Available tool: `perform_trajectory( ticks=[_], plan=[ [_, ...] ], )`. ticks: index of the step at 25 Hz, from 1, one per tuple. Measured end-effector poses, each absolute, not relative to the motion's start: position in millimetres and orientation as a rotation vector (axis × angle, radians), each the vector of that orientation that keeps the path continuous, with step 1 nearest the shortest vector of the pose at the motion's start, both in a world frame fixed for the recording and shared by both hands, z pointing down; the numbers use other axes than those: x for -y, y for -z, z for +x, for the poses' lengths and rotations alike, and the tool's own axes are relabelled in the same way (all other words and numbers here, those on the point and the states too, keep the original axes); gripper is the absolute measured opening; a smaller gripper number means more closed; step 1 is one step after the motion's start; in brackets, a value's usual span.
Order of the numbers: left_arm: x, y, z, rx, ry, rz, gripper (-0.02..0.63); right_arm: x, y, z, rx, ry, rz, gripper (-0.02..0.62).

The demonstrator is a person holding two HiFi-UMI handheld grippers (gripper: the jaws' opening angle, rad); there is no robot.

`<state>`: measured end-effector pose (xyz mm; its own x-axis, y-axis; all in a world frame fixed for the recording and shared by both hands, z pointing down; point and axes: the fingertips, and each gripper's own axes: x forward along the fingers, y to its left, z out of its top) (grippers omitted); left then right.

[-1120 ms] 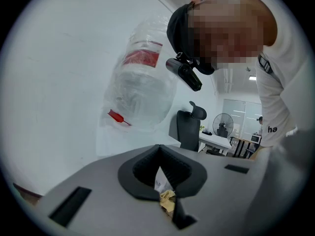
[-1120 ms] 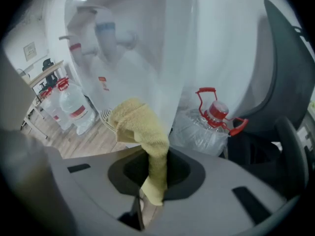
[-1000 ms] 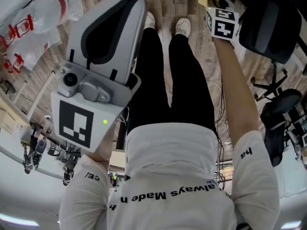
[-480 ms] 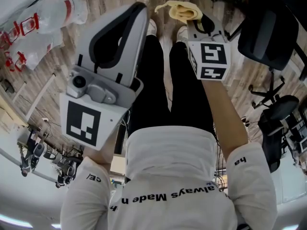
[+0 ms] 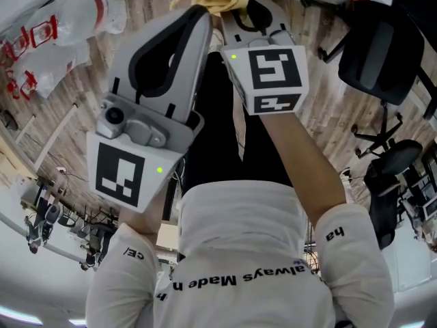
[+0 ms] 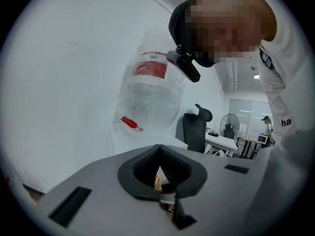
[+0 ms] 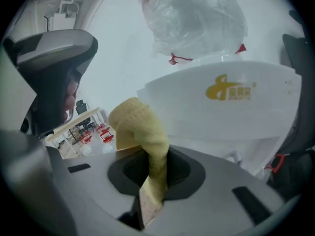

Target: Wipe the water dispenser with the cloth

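- Cloth (image 7: 140,127) pinched in R tongs (image 7: 152,180), held near water dispenser (image 7: 221,102).
- L tongs (image 6: 160,173) pressed together, empty.
- Wiping prob. not begun; all left.

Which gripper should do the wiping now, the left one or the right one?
The right, I think. The right gripper is shut on the yellow cloth, and the white water dispenser fills its view just ahead. The left gripper has its fingers together on nothing.

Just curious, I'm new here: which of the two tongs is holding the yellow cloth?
The right tongs, clamped on the yellow cloth; the left tongs are shut and empty.
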<state>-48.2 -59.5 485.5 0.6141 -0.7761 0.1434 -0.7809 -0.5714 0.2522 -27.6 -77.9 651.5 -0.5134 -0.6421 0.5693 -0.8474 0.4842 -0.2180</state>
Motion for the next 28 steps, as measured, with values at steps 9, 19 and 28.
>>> perform_trajectory(
  ticks=[9, 19, 28],
  plan=[
    [58.7, -488.0, -59.6, 1.278, -0.022, 2.540, 0.018, 102.1, -663.0, -62.7, 2.337, -0.807, 1.286, 0.060],
    [57.1, -490.2, -74.4, 1.293, -0.037, 2.531, 0.018, 109.7, -682.4, -63.7, 2.299, -0.926, 1.372, 0.060],
    [57.8, -496.6, -75.2, 1.283, -0.036, 2.525, 0.018, 111.8, -701.1, -61.3, 2.268, -0.989, 1.404, 0.058]
  ],
)
